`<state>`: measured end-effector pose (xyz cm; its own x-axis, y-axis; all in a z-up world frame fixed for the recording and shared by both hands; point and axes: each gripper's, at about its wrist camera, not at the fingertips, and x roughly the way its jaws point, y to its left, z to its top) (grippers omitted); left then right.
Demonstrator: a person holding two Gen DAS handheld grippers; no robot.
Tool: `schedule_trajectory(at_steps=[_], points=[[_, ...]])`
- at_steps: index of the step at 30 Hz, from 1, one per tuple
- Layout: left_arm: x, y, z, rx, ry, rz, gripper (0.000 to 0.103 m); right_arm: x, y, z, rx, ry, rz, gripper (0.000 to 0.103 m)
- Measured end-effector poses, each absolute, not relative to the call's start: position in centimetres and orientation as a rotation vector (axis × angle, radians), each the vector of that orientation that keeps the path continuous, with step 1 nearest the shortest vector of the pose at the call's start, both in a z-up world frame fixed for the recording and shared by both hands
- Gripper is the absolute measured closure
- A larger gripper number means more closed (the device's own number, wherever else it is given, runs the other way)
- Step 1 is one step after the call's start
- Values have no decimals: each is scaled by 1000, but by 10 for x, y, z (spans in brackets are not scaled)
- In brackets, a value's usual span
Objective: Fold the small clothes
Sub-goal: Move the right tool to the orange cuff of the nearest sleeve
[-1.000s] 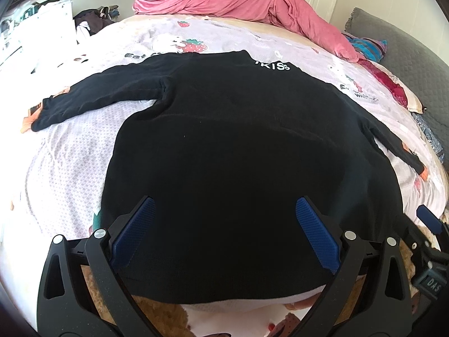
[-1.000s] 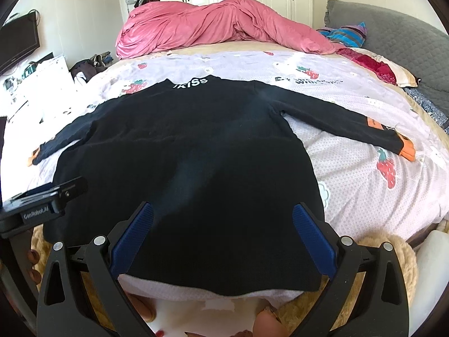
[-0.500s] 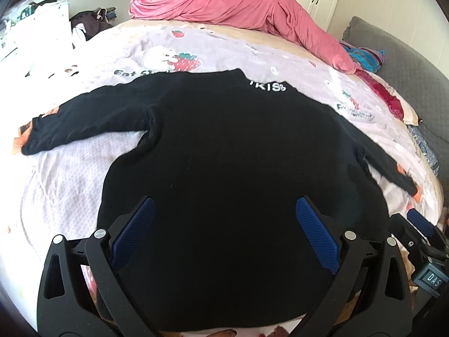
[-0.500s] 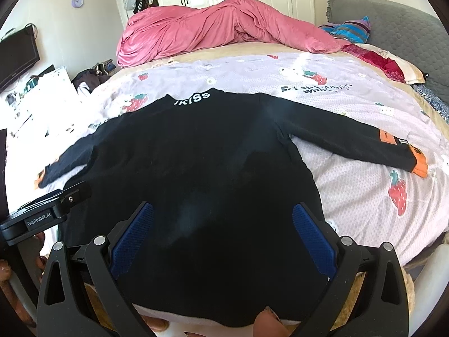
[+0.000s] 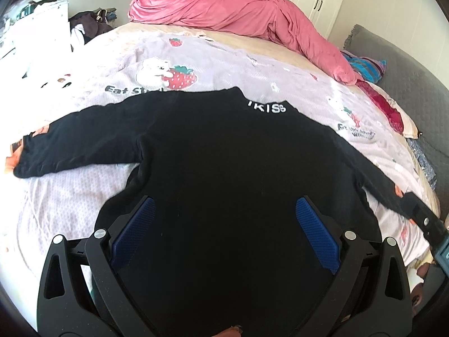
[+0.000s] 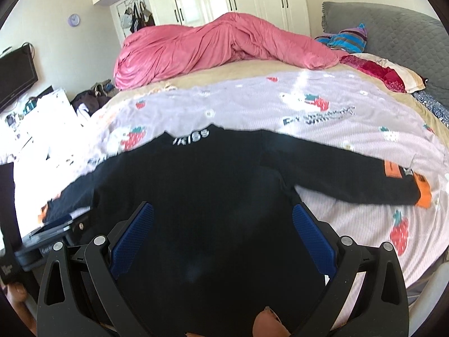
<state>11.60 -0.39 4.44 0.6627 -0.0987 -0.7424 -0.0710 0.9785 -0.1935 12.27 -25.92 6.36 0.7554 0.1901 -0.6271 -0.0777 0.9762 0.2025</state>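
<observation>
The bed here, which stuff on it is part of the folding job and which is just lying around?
Part of the job:
- black sweater, spread flat with both sleeves out
- left gripper, fingers open over the sweater
- right gripper, fingers open over the sweater

Just lying about:
- pink duvet
- striped garment
- red pillow
- strawberry sheet underneath
</observation>
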Motion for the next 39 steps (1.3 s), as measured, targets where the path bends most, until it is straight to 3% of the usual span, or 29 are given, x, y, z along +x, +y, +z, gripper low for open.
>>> schedule_trajectory(at_steps=[20,39], points=[[191,-5,52,-224,859,-37,9,201,-285,74,265,681,30,4],[246,-32,26,-196,889,-95,9,228,-366,27,383,716,-198,4]])
